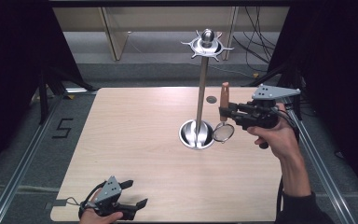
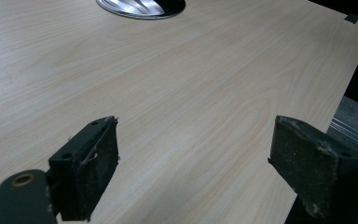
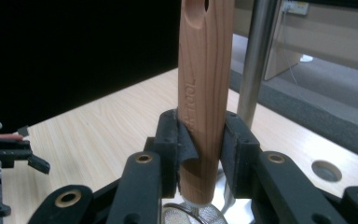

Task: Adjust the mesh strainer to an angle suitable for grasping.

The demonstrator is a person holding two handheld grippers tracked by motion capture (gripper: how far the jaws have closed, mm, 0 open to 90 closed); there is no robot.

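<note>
A small mesh strainer (image 1: 223,132) with a wooden handle (image 1: 224,99) hangs upright, handle up, beside a steel stand. My right gripper (image 1: 223,113) is shut on that handle (image 3: 204,98), its pads pressed on both sides, with the mesh (image 3: 193,215) just below. The stand has a pole (image 1: 201,95), a round base (image 1: 196,134) and a hooked ring on top (image 1: 207,45). My left gripper (image 1: 136,193) rests at the table's near left edge, open, with bare wood between its pads (image 2: 98,156).
The wooden table (image 1: 135,140) has a round cable hole (image 1: 210,99) behind the stand. Metal rails run along both sides of the table. Cables lie on the floor at the back right. The left gripper (image 3: 9,151) appears far off in the right gripper view.
</note>
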